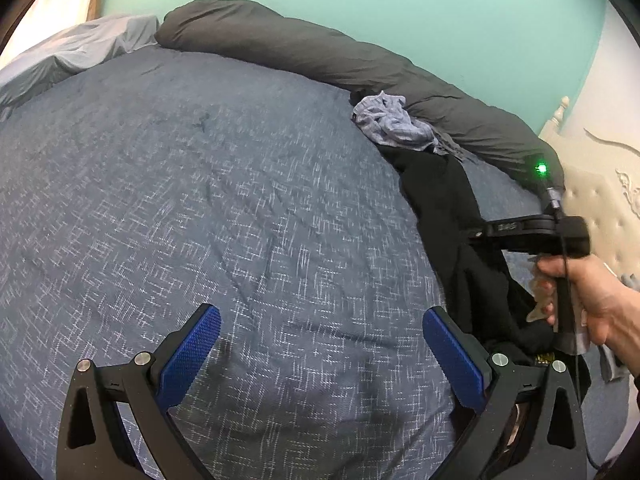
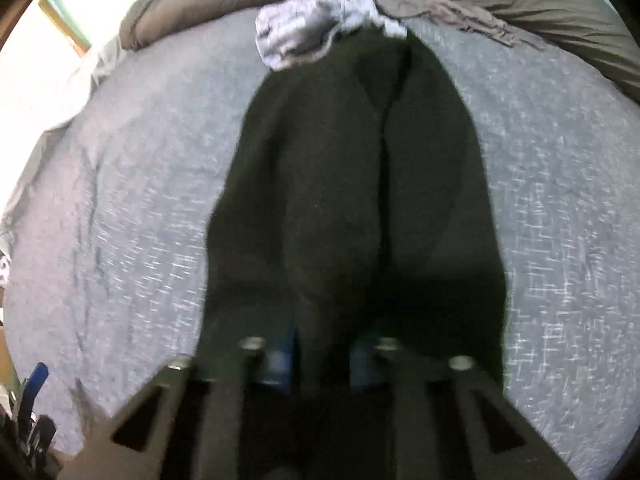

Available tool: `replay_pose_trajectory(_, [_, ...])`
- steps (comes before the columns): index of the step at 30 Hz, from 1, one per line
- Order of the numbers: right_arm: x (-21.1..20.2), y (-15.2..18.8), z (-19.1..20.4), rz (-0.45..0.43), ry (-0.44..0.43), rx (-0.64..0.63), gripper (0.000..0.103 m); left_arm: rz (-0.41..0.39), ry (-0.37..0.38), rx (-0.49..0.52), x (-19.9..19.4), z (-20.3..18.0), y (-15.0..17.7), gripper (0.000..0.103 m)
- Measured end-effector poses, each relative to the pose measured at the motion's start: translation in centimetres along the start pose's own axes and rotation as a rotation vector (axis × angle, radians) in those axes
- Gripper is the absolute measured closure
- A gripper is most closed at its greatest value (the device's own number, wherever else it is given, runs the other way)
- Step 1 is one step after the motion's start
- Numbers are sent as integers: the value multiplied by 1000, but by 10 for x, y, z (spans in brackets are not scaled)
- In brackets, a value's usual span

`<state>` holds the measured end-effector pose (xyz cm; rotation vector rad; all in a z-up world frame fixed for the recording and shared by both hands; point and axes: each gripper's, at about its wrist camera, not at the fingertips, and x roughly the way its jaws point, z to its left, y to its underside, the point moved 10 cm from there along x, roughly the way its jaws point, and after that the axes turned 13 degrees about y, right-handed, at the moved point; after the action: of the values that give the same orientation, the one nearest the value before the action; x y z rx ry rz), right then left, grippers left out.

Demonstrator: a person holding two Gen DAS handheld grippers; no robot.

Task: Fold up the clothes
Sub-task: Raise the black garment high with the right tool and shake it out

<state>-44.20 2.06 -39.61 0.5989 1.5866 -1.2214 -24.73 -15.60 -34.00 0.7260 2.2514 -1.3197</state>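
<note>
While our left gripper (image 1: 322,354) hangs with its jaws spread wide and nothing between them, only the blue bedspread (image 1: 200,200) lies ahead of its blue pads (image 1: 188,354). The black garment (image 1: 440,196) sits well off to the right of those jaws, trailing toward a crumpled pale-blue garment (image 1: 390,122) by the rolled grey duvet (image 1: 320,54).

Our right gripper (image 2: 322,354) has its jaws drawn nearly together on the near edge of that black cloth, which stretches straight ahead of them in two long lobes, so we judge it pinched.

We expect it to be soft, light and limp: it will sag and bunch rather than hold a shape, so we think a second hold on a free edge or corner, well apart from the first, will spread it.

The left view shows the hand (image 1: 596,304) holding the right tool; the right view, though blurred, shows the cloth's full length.
</note>
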Motion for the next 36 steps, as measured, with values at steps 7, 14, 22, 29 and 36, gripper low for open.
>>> replay_pose_trajectory(7, [-87, -18, -16, -158, -179, 150, 90, -24, 3, 16, -13, -1, -5, 0])
replay_pose_trajectory(14, [-211, -59, -48, -381, -308, 305, 91, -69, 9, 41, -34, -6, -11, 0])
replay_pose_trajectory(22, [-348, -94, -99, -639, -287, 390, 91, -97, 2, 66, -47, -9, -15, 0])
replay_pose_trajectory(29, [-423, -100, -128, -757, -250, 408, 91, -98, 5, 97, -50, -16, -13, 0])
replay_pose_trajectory(36, [-467, -91, -152, -837, -215, 442, 91, -106, 14, 107, -54, -21, -14, 0])
